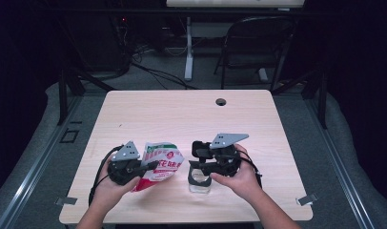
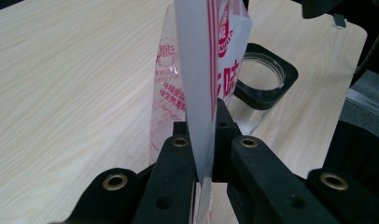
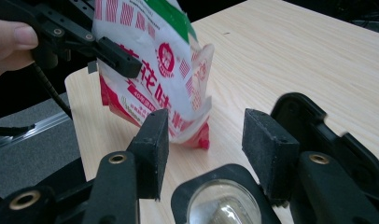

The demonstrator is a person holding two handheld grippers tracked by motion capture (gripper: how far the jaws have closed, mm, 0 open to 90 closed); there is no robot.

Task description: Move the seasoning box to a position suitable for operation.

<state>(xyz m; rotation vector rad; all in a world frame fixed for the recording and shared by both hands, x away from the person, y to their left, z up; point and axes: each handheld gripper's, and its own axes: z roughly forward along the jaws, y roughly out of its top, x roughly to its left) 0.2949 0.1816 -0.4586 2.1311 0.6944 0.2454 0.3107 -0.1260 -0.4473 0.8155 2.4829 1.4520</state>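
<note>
L claw (image 2: 204, 144) pinching red-white pouch (image 1: 162, 162) by its edge, held tilted over desk (image 1: 182, 114), bottom corner near the wood. R claw (image 3: 204, 149) spread w/ clear jar (image 1: 199, 180) below, on desk. Likely pour step: brace jar, bring pouch mouth over opening, tip slowly.

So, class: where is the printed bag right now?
In the high view the printed bag is near the table's front edge, left of centre, clamped in the left gripper, with the glass jar just to its right.
</note>
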